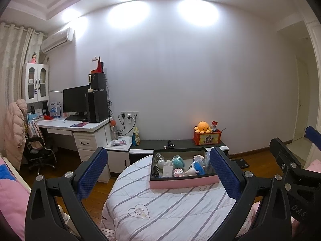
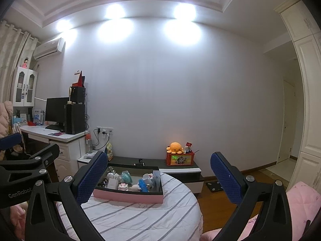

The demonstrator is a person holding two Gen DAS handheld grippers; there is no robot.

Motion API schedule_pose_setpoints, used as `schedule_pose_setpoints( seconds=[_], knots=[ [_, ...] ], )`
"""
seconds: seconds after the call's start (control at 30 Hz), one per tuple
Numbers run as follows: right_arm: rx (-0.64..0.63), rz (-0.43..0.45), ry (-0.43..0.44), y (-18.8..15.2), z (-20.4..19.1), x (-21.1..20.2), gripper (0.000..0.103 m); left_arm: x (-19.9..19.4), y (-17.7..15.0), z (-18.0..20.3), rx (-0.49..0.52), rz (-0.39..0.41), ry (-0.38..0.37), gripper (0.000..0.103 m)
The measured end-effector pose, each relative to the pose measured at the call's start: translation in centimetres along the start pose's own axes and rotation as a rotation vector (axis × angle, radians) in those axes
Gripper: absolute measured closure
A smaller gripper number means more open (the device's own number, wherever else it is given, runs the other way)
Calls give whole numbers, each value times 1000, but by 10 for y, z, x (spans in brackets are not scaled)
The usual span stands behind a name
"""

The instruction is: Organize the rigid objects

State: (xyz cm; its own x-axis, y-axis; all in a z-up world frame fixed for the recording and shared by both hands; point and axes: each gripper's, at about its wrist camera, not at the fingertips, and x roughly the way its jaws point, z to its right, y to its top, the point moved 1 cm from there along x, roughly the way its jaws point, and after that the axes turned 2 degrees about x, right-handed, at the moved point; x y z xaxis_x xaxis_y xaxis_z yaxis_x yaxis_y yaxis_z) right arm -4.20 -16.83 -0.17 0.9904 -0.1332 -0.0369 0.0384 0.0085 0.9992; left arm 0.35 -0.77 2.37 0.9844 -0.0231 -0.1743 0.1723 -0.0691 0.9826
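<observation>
A pink-sided box (image 1: 183, 182) (image 2: 128, 197) with a dark inner wall rests on a round surface under a striped white cover (image 1: 160, 210) (image 2: 144, 217). Inside lie several small rigid items: a white box (image 1: 167, 170) (image 2: 113, 183), a teal round piece (image 1: 178, 160) (image 2: 126, 177), a pink block figure (image 1: 178, 172) (image 2: 123, 186), a blue item (image 1: 199, 168) (image 2: 143, 185). My left gripper (image 1: 158, 170) is open and empty, held back from the box. My right gripper (image 2: 158, 175) is open and empty too, to the right of the box. The right gripper's body (image 1: 295, 168) shows in the left wrist view.
A low dark bench (image 1: 180, 144) (image 2: 152, 163) by the wall carries a red crate (image 1: 207, 137) (image 2: 179, 158) with an orange plush octopus (image 1: 203, 127) (image 2: 175, 147). A white desk (image 1: 80, 126) with a monitor and a chair (image 1: 38, 150) stand left. Pink bedding (image 2: 301, 200) lies right.
</observation>
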Motion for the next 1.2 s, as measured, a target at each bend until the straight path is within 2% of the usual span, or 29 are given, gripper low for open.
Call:
schedule_pose_setpoints(
  seconds=[0.57, 1.2],
  knots=[
    [-13, -2, -17, 0, 3, 5, 0, 1, -2, 3, 30, -3, 13, 0],
    [-13, -1, -47, 2, 8, 1, 0, 3, 2, 7, 35, -8, -18, 0]
  ],
)
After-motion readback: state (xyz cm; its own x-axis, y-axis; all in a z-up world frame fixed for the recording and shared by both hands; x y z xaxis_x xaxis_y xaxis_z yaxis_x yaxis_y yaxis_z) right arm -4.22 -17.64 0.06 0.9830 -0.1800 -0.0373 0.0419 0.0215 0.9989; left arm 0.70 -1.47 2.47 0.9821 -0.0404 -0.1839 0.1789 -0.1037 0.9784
